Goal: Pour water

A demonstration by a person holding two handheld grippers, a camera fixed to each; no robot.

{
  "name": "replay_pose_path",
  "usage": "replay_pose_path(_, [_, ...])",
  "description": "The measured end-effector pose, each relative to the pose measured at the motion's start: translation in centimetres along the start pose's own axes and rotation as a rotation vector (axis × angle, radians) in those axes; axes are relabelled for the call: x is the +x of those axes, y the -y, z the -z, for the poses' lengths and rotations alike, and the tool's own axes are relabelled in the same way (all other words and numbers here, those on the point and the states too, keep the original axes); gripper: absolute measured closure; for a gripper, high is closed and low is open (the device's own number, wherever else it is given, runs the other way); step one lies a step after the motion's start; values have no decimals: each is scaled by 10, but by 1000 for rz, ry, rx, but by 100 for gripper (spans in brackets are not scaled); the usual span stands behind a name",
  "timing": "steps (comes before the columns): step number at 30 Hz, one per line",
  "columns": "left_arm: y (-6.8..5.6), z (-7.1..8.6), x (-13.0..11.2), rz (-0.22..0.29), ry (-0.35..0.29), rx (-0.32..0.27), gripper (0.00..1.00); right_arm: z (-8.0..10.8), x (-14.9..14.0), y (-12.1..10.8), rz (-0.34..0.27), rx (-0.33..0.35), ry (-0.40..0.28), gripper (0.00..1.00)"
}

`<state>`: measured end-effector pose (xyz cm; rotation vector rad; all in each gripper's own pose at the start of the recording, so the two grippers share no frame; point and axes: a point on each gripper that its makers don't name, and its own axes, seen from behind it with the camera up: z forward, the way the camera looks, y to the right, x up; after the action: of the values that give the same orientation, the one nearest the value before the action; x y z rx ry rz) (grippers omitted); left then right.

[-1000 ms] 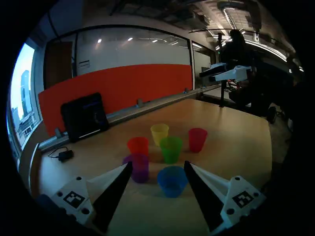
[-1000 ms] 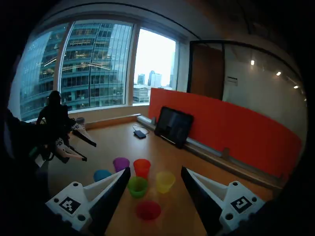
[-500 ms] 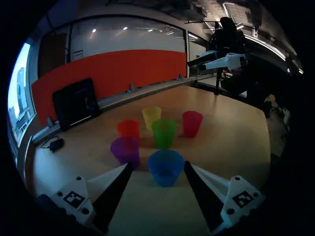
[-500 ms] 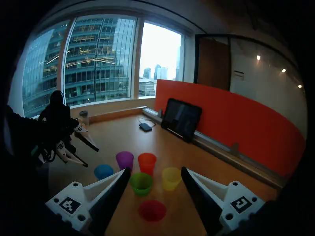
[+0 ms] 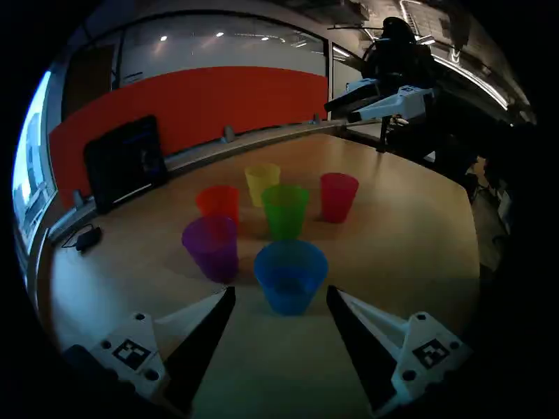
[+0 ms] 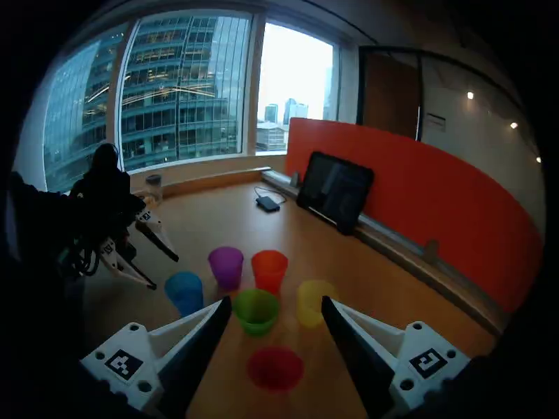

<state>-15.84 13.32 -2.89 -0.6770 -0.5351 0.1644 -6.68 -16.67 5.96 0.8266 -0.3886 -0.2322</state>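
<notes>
Closing in on the blue cup (image 5: 291,274), the left gripper (image 5: 278,292) has come forward and lower during the last second. The cup now looks larger and stands just ahead of its fingers, which are wide apart and hold nothing. The right gripper (image 6: 274,302), its fingers also spread and empty, has drifted nearer to the red cup (image 6: 275,367), with the green cup (image 6: 256,310) just beyond its tips. These stand upright, close together, on the wooden table (image 5: 419,230). I judge the reach for a cup to pour from is under way, probably the blue one. Whether any cup holds water I cannot tell; the light is too dim.
</notes>
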Motion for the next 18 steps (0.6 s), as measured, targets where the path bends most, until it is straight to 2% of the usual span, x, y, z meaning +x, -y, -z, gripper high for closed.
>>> replay_pose_path(18, [-9,-33,-12,18,53,-60,3,-32,-34,5,6,52,111,0])
